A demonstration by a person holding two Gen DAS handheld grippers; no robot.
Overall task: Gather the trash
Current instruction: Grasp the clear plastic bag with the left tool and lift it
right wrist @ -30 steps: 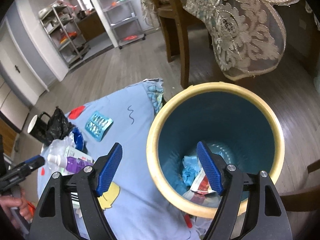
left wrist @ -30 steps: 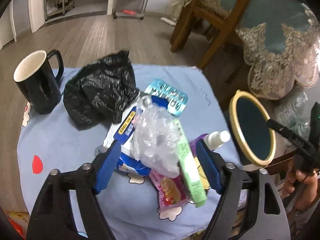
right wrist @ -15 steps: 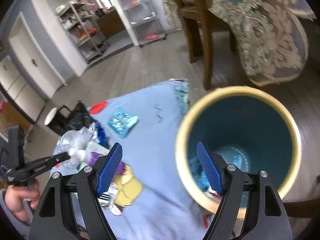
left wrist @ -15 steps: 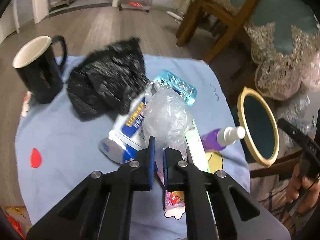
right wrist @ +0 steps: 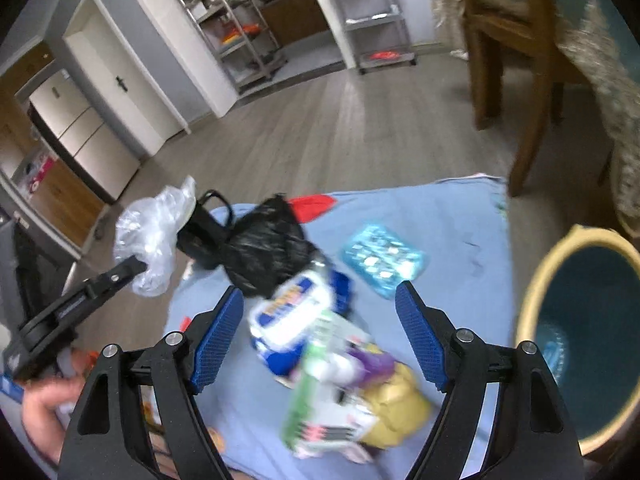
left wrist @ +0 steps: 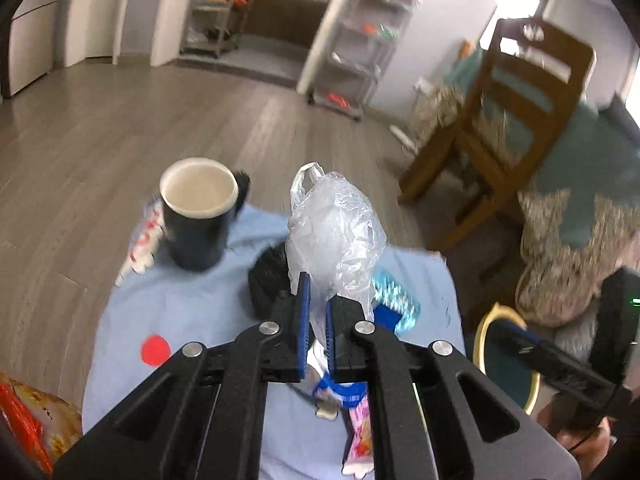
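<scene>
Left fingers: clamped on one clear plastic bag, raised above the table.
Right fingers: wide and opening, nothing between; poised over the near pile.
Bag handling: likely very light, soft, slippery; pinched at its lower gather, probably apt to slip out.
Near pile: one white-blue pack, one green-striped box, one spray bottle; count beneath unclear.
Middle: one black bag, one blister pack.
Far left corner: one mug.
Beside right edge: one bin, some trash inside.
</scene>
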